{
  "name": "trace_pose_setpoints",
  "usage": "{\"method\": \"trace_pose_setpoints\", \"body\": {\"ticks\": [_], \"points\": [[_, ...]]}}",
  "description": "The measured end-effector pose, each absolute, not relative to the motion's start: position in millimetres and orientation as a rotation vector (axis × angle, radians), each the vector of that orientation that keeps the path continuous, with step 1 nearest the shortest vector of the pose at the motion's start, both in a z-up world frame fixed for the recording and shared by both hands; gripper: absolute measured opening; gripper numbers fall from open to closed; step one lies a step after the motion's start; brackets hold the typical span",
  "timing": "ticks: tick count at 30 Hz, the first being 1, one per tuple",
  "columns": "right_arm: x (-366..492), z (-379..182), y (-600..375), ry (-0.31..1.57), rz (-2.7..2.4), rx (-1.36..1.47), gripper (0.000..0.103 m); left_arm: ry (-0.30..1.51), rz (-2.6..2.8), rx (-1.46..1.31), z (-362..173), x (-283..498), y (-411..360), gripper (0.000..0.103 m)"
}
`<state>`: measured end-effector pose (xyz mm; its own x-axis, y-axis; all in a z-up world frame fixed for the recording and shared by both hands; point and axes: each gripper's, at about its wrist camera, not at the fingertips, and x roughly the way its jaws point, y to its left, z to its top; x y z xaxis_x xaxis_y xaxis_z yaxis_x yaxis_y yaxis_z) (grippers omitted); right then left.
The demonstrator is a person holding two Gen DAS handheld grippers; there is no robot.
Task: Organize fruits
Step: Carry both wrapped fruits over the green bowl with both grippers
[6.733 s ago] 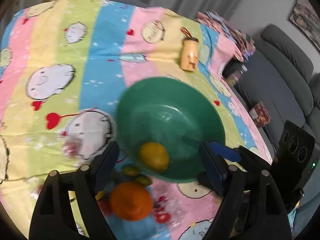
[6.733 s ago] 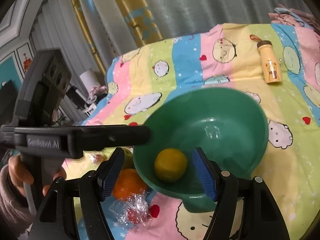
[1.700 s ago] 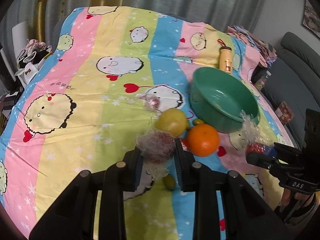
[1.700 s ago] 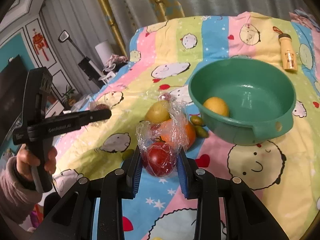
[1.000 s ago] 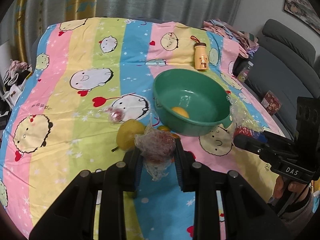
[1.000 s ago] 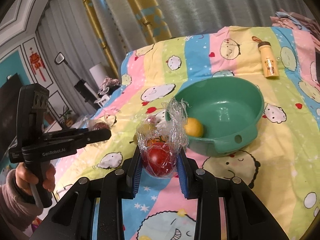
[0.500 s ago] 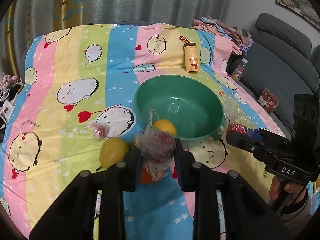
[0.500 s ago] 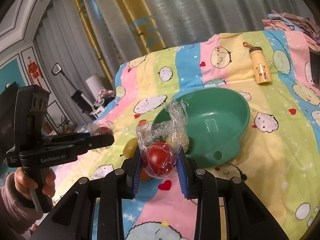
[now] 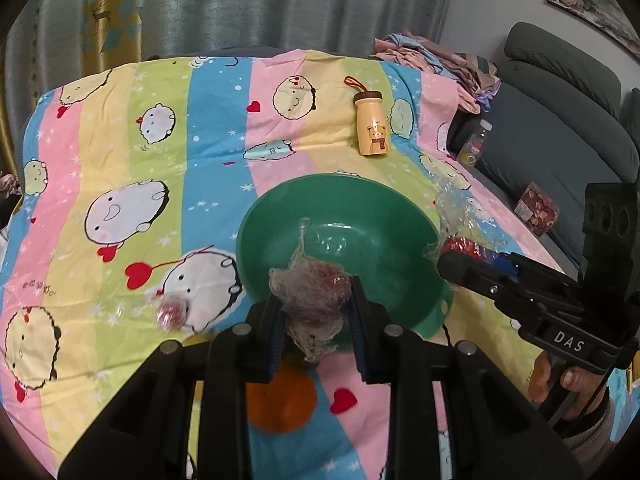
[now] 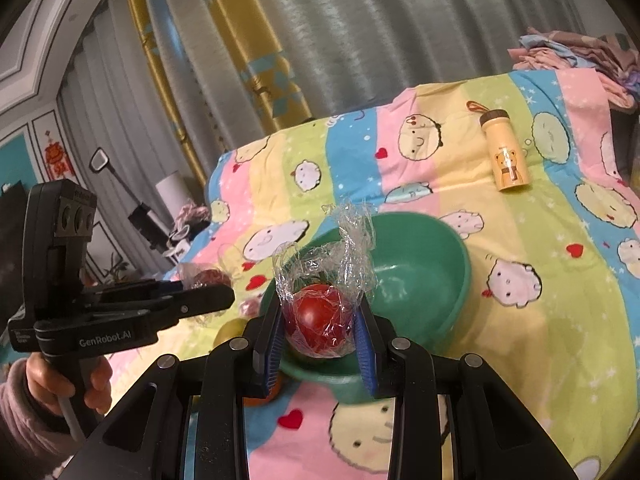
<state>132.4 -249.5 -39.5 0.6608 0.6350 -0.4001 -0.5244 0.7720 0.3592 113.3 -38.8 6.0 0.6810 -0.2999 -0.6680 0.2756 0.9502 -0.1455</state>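
My left gripper (image 9: 316, 308) is shut on a dark red fruit wrapped in wrinkled plastic film (image 9: 310, 298), held above the near rim of the green bowl (image 9: 360, 216). My right gripper (image 10: 318, 328) is shut on a red tomato in clear film (image 10: 320, 320), in front of the bowl (image 10: 420, 264). In the left wrist view the right gripper (image 9: 472, 254) hangs at the bowl's right rim. An orange (image 9: 280, 404) lies below my left fingers. Another wrapped fruit (image 9: 172, 314) lies left of the bowl. A yellow fruit (image 10: 230, 330) shows partly, left of the bowl.
A yellow bear bottle (image 9: 372, 126) lies on the striped cartoon bedspread (image 9: 120, 140) beyond the bowl. A grey sofa (image 9: 560, 120) stands at the right, folded clothes (image 9: 440, 56) at the far corner. Curtains hang behind.
Both grippers have moved toward the bowl with their wrapped fruits. The left one now hangs over its near rim, the right one at its right rim. The lemon in the bowl is now hidden.
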Motion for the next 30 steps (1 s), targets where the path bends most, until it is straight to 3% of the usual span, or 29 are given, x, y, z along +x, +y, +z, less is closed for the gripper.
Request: {"method": "trace_pose_setpoints", "body": {"ticks": [14,30], "points": [[163.8,-59.1,-223.0,0.626,0.605,0.103,0.034,0.858,-0.310,0.033,-29.8,169.5,-57.0,0.028],[165.2,-62.6,-218.5,0.654,0.586,0.052,0.034,0.891,-0.269,0.054,-43.6,179.2,-61.0,0.029]]}}
